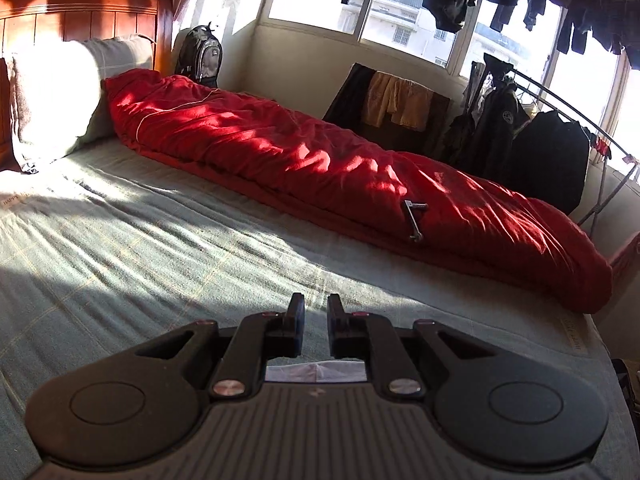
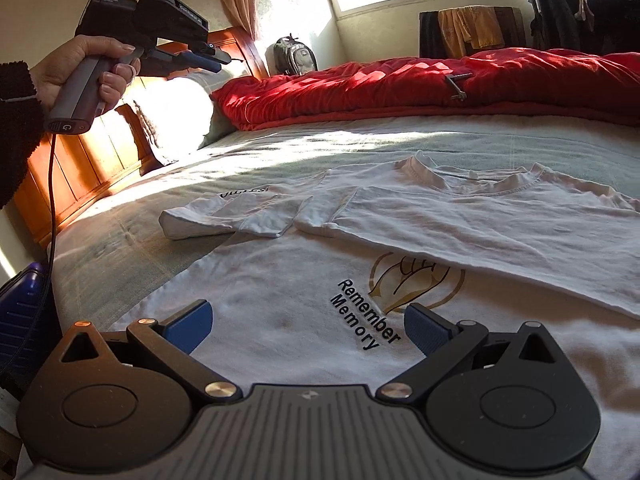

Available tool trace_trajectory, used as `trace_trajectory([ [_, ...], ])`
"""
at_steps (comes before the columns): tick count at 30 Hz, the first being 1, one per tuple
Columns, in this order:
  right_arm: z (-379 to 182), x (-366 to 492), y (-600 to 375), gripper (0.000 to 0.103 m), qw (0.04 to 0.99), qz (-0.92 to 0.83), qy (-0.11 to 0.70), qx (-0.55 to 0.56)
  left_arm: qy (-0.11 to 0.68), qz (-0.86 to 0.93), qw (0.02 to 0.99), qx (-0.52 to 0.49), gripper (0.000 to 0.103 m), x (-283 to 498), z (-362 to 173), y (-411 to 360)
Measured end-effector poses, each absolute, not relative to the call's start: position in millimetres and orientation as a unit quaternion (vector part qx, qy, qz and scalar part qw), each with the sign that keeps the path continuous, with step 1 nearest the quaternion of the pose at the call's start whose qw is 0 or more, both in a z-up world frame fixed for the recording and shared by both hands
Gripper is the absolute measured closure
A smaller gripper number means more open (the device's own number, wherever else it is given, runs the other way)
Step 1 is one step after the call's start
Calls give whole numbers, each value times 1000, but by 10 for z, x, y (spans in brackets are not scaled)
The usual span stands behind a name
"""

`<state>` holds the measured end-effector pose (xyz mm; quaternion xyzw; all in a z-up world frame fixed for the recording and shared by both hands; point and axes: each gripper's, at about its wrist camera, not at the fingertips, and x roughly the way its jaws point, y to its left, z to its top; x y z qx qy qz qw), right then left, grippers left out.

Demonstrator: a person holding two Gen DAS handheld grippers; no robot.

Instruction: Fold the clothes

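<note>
A white T-shirt (image 2: 280, 280) printed "Remember Memory" lies on the green bedsheet (image 2: 120, 232). Its collar end (image 2: 480, 176) is laid over the body and a sleeve (image 2: 240, 216) is folded in at the left. My right gripper (image 2: 310, 328) hovers low over the shirt's near part, open wide, nothing between its blue pads (image 2: 192, 326). My left gripper (image 2: 218, 62), held by a hand (image 2: 80, 64), is raised at the upper left near the headboard, well clear of the shirt. In its own view the left gripper (image 1: 316, 304) is shut and empty over bare sheet (image 1: 160, 240); a strip of white cloth (image 1: 316, 372) shows beneath it.
A red quilt (image 1: 320, 168) runs along the bed's far side with a small metal tool (image 1: 414, 220) on it. A pillow (image 1: 60, 96) leans on the wooden headboard (image 1: 80, 16). A backpack (image 1: 200, 56) and a drying rack of dark clothes (image 1: 540, 148) stand by the windows.
</note>
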<state>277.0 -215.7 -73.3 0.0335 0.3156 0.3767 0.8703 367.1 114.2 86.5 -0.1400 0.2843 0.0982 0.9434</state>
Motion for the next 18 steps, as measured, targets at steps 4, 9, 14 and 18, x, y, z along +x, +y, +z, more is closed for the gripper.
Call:
trace_trajectory([
  [4,-731,2781,-2169,0,870,377,315,36,353,68,931,-60,92,3676,574,942],
  [9,-760,2784,-2125,0,869,376,320,26,423,12,903,73,88,3522,107,633],
  [14,-792,2779,-2088,0,868,375,324,18,432,-52,873,222,77,3220,-288,301],
  [18,-815,2775,-2069,0,868,374,327,13,414,-86,839,342,74,3062,-549,53],
])
